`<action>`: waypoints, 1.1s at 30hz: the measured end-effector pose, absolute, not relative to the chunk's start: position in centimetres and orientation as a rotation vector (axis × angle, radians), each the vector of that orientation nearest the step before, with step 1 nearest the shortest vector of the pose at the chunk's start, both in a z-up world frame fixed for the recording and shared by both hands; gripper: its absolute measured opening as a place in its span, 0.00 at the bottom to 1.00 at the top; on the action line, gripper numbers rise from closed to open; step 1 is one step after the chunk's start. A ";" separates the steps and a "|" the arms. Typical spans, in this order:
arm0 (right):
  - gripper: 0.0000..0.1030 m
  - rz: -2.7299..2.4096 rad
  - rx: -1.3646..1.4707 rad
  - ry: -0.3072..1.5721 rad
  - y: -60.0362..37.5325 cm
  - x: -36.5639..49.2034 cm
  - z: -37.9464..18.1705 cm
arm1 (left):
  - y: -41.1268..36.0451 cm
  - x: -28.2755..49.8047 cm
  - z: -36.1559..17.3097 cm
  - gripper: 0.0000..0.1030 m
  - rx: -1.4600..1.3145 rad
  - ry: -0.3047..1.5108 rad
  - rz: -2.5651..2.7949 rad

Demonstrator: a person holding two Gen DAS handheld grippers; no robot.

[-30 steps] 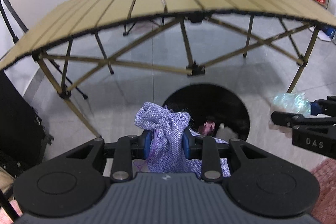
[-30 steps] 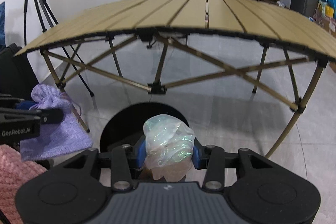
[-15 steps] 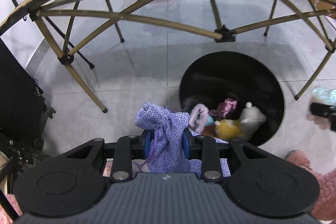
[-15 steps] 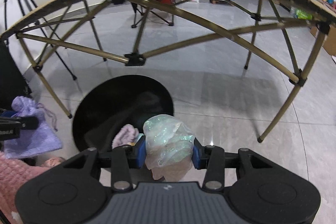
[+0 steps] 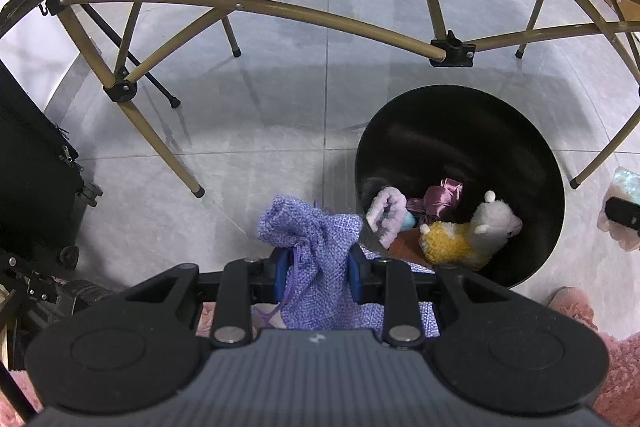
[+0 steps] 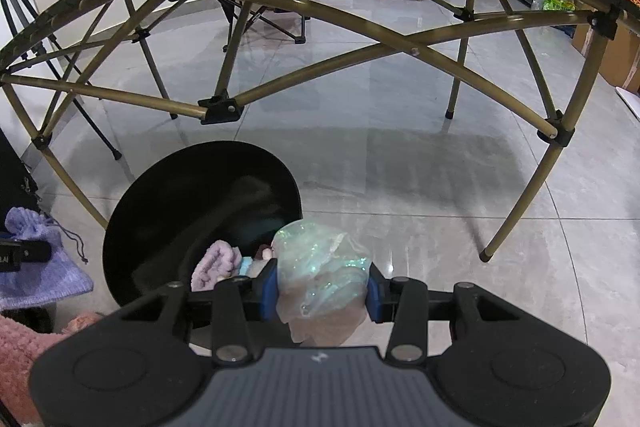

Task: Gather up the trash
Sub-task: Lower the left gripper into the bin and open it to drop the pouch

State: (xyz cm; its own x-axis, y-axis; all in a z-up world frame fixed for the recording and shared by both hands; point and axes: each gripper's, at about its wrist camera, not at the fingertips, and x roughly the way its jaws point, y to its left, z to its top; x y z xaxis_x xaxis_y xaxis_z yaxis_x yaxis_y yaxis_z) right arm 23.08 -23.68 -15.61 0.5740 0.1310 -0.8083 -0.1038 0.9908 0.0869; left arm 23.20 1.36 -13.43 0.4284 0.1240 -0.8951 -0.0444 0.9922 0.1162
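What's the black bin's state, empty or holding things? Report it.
Holding things. The black bin already contains a plush llama, a satin pouch and a pale fuzzy item; much of the bin's depth remains unfilled.

No wording reads clearly; the left tongs (image 6: 24,254) show perhaps "AI", cut off.

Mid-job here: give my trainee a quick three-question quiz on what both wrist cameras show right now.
1. True or false: the left gripper is shut on a purple drawstring pouch.
2. What does the right gripper hold? A) a yellow plush B) an iridescent plastic wrapper C) nothing
3. Name one item already lying inside the black bin.

Key:
1. True; the pads pinch the pouch.
2. B, the iridescent plastic wrapper.
3. Any of: the plush alpaca, the mauve satin bow, the lilac fuzzy cloth.
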 end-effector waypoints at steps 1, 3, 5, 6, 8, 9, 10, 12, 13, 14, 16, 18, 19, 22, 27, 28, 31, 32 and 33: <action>0.40 0.138 0.030 0.951 -23.6 23.1 -15.6 | 1.3 23.3 -13.4 0.28 0.079 1.124 0.104; 0.40 0.142 0.032 0.957 -23.5 23.2 -15.6 | 1.1 23.6 -13.3 0.28 0.079 1.127 0.101; 0.40 0.133 0.024 0.961 -23.4 23.3 -15.7 | 0.8 23.9 -13.4 0.28 0.078 1.131 0.103; 0.40 0.127 0.020 0.962 -23.4 23.4 -15.7 | 0.7 24.1 -13.4 0.28 0.077 1.134 0.104; 0.40 0.121 0.030 0.966 -23.6 23.5 -15.8 | 0.4 24.5 -13.3 0.28 0.075 1.138 0.105; 0.40 0.116 0.035 0.967 -23.8 23.5 -15.8 | 0.2 24.8 -13.3 0.28 0.075 1.139 0.105; 0.40 0.111 0.038 0.968 -23.9 23.6 -15.9 | 0.0 24.9 -13.3 0.28 0.074 1.141 0.105; 0.40 0.098 0.047 0.972 -24.2 23.7 -15.9 | -0.4 25.4 -13.2 0.28 0.069 1.142 0.102; 0.40 0.091 0.052 0.973 -24.3 23.7 -16.0 | -0.7 25.5 -13.2 0.28 0.065 1.142 0.099; 0.40 0.086 0.054 0.973 -24.5 23.8 -16.0 | -0.9 25.7 -13.2 0.28 0.059 1.141 0.097; 0.40 0.077 0.061 0.972 -24.8 23.9 -16.0 | -1.5 26.1 -13.2 0.28 0.058 1.141 0.093; 0.40 0.067 0.069 0.970 -25.0 23.9 -16.0 | -2.2 26.4 -13.3 0.28 0.060 1.142 0.089; 0.40 0.062 0.075 0.968 -25.1 24.0 -16.0 | -2.6 26.6 -13.3 0.28 0.060 1.145 0.086; 0.40 0.027 0.094 0.955 -25.7 24.1 -15.8 | -3.5 27.2 -13.6 0.28 0.059 1.155 0.078; 0.40 -0.013 0.124 0.939 -26.8 24.4 -15.6 | -4.9 28.2 -14.0 0.28 0.057 1.168 0.068; 0.40 -0.017 0.129 0.939 -27.0 24.4 -15.6 | -5.1 28.5 -14.1 0.28 0.054 1.170 0.066; 0.40 -0.031 0.141 0.937 -27.6 24.5 -15.6 | -5.9 29.1 -14.2 0.28 0.049 1.172 0.062; 0.40 -0.035 0.143 0.936 -27.7 24.6 -15.7 | -6.2 29.3 -14.3 0.28 0.052 1.172 0.061; 0.40 -0.040 0.145 0.936 -27.9 24.6 -15.7 | -6.5 29.4 -14.4 0.28 0.054 1.174 0.059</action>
